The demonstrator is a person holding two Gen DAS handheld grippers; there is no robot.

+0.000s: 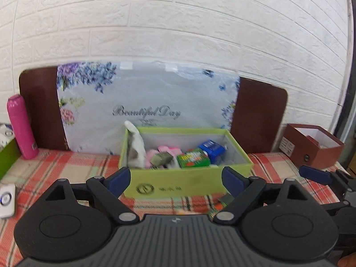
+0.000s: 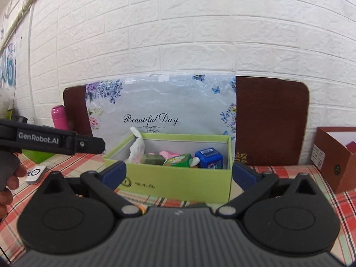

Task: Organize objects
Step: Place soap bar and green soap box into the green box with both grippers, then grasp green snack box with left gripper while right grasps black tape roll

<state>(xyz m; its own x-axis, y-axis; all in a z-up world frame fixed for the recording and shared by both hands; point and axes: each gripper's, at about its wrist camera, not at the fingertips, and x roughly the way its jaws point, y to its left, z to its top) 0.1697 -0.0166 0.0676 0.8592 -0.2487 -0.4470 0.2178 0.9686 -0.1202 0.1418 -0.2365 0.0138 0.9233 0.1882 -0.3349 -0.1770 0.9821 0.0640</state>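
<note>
A lime-green open box [image 1: 178, 179] [image 2: 182, 184] stands on the plaid tablecloth, straight ahead in both views. Inside it lie a white cloth [image 1: 136, 146] [image 2: 136, 148] draped at the left corner, pink items [image 1: 169, 150], an olive block [image 2: 152, 159], a green packet [image 1: 193, 159] [image 2: 178, 160] and a blue box [image 1: 212, 148] [image 2: 209, 158]. My left gripper [image 1: 175, 179] is open in front of the box, with nothing between its fingers. My right gripper [image 2: 179, 174] is open too, its jaws wider than the box front and not touching it.
A floral "Beautiful Day" board [image 1: 146, 102] and a brown board [image 2: 269, 120] lean on the white brick wall. At the left stand a pink bottle [image 1: 20, 126] and a white device [image 1: 6, 198]. A brown open box [image 1: 313, 145] [image 2: 333, 158] sits at the right.
</note>
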